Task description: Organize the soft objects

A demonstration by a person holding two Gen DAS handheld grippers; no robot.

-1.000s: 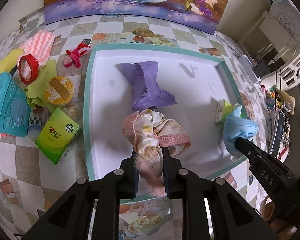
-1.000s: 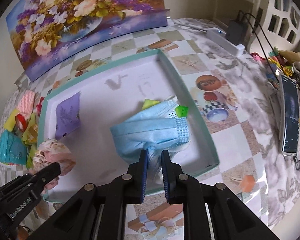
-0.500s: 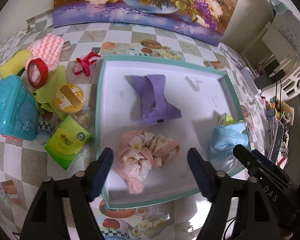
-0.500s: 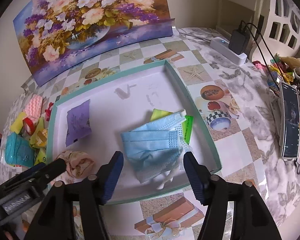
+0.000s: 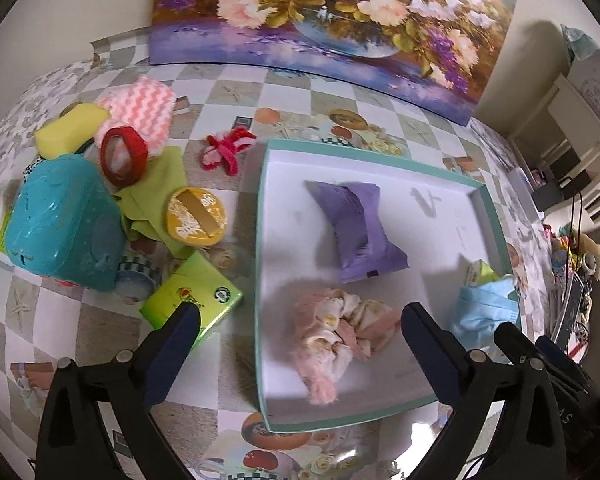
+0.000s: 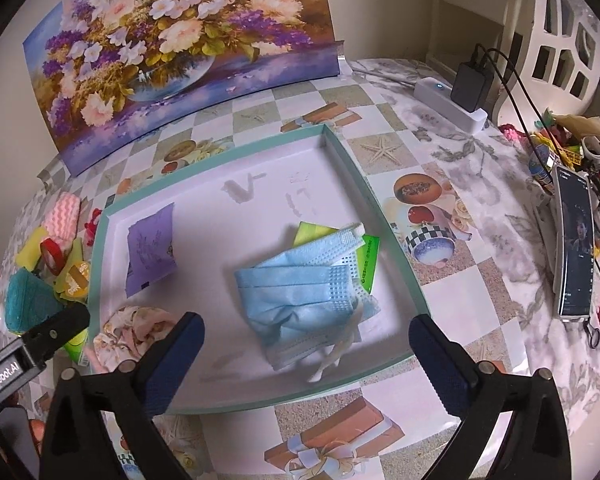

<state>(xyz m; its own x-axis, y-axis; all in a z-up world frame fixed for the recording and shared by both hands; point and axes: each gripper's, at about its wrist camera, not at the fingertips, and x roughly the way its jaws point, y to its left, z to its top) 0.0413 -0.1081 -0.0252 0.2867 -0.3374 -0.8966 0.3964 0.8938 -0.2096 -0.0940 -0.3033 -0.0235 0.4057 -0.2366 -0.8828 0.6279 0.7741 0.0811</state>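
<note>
On the checked worktop the tray (image 6: 380, 216) holds a limp, light face mask (image 6: 300, 300) just ahead of the right claw (image 6: 306, 350) and a floppy scrunchie (image 5: 340, 320) before the left claw (image 5: 300, 334) — both opening, empty — best pinched mid-fold.

Glossy patterned oilcloth on table (image 6: 452, 280), matt white tray (image 5: 384, 376), crumpled floral cloth (image 5: 340, 324), pleated nonwoven blue mask (image 6: 296, 296), shiny purple plastic packet (image 5: 360, 232)
</note>
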